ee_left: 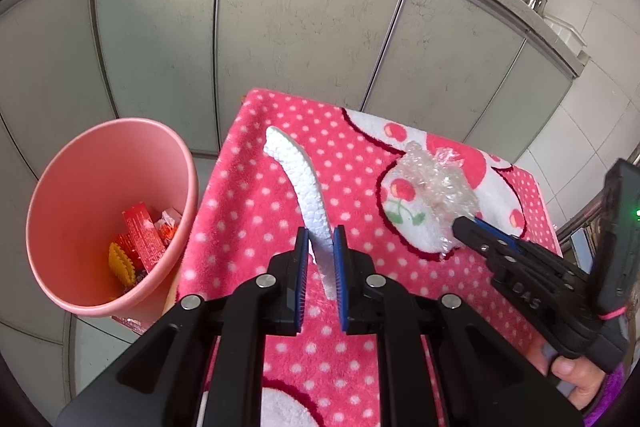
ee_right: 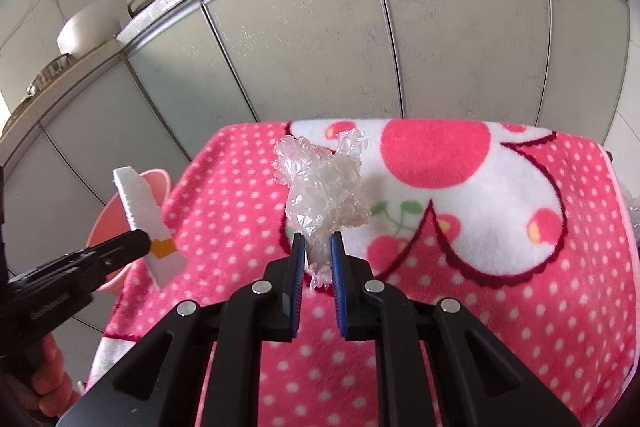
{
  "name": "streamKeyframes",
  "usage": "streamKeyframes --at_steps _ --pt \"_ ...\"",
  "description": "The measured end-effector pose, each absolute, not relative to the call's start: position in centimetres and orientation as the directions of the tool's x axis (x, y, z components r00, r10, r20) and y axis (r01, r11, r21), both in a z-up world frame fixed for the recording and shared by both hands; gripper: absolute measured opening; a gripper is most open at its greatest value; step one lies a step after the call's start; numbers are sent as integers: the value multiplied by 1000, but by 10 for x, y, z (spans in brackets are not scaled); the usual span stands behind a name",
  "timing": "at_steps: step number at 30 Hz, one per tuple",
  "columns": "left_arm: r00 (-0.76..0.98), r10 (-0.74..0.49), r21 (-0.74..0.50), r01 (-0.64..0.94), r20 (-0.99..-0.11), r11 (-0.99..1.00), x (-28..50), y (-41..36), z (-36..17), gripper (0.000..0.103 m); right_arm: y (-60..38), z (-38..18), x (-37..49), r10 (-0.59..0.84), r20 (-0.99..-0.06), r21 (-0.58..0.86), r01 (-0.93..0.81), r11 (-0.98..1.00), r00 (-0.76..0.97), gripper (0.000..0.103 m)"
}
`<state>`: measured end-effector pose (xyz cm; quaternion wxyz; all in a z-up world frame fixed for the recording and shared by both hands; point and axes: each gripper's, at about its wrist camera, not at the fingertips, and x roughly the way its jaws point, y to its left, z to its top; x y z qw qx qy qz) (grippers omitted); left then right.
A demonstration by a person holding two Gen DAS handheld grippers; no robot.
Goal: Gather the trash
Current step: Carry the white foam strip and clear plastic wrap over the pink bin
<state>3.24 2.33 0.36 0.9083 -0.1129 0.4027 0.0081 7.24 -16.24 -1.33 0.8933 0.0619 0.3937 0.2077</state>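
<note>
Left wrist view: my left claw [ee_left: 321,247] pinches the foam [ee_left: 301,179] and my right claw [ee_right: 316,251] clamps the film [ee_right: 324,187], both bound for the bin [ee_left: 64,187] at left.

Left hand-held gripper [ee_left: 321,239]: black frame, blue pads, silver screws. Right hand-held gripper [ee_right: 317,241]: same; purple sleeve [ee_left: 608,393].

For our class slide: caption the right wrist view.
Right gripper pinches crumpled plastic wrap above the pink blanket.
</note>
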Motion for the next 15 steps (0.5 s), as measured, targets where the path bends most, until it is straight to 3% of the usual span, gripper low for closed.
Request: streamKeyframes --at_steps 15 --pt "764 15 -169 -161 -645 972 3 60 25 12 -93 29 43 495 -640 202 -492 847 588 12"
